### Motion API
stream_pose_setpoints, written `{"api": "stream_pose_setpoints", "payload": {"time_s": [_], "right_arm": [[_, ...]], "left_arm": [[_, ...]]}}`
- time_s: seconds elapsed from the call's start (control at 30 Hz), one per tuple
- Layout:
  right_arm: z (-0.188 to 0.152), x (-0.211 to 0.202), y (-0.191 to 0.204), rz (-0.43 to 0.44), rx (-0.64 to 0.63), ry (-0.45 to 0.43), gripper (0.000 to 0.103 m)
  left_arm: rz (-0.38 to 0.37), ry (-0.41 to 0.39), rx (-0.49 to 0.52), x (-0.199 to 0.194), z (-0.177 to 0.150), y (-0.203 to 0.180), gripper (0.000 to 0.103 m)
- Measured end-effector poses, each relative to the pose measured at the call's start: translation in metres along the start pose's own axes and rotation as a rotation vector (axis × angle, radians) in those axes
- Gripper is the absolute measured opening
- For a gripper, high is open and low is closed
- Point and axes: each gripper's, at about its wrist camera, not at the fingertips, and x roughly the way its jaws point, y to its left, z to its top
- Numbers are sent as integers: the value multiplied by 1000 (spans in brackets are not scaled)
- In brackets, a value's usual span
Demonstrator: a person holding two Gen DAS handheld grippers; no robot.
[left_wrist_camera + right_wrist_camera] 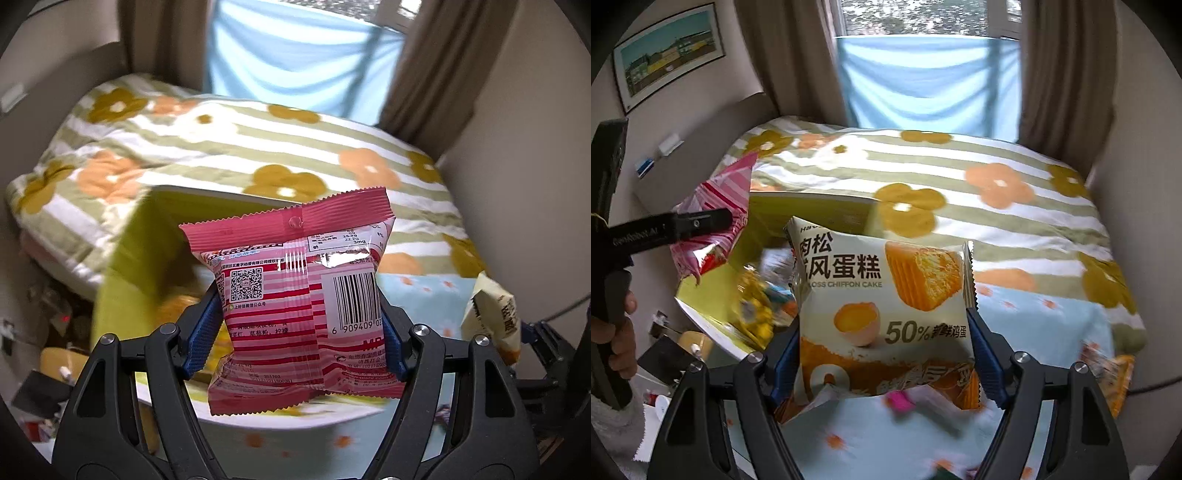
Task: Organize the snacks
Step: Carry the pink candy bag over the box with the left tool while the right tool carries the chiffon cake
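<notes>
My left gripper (301, 328) is shut on a pink striped snack packet (295, 295), held upright in the air with its barcode side facing the camera. A cream chiffon cake packet (882, 314) is clamped upright in my right gripper (886, 350). Behind both packets stands a yellow-green box (122, 266), open at the top, with several snacks blurred inside (757, 306). In the right wrist view the left gripper (701, 225) and its pink packet (720, 206) hang at the left, over the box (768, 214). The cake packet (495, 317) shows at the left wrist view's right edge.
A bed with a striped floral quilt (221, 147) fills the background, a light blue floral sheet (886, 435) lies below. More loose snacks lie at the lower right (1108, 373). A hand (620, 332) grips the left tool. Clutter sits on the floor at the left (48, 321).
</notes>
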Motion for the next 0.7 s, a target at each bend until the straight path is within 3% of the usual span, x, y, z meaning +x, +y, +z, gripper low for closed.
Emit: {"api": "stream_pose_setpoints", "payload": {"time_s": [0.23,0.57,0.67,0.7], "right_arm": [[31,49,61,43,-10,29,75],[47,104,77,28,46,92,75],[48,114,75,24,62,114,75],[49,117,73,24,64,121,75]], "left_arm": [[36,86,-15,42,16,81,71],[53,205,56,121,30,100,71],[36,208,56,130,31,100,78],[37,206,59,132,31,99,92]]}}
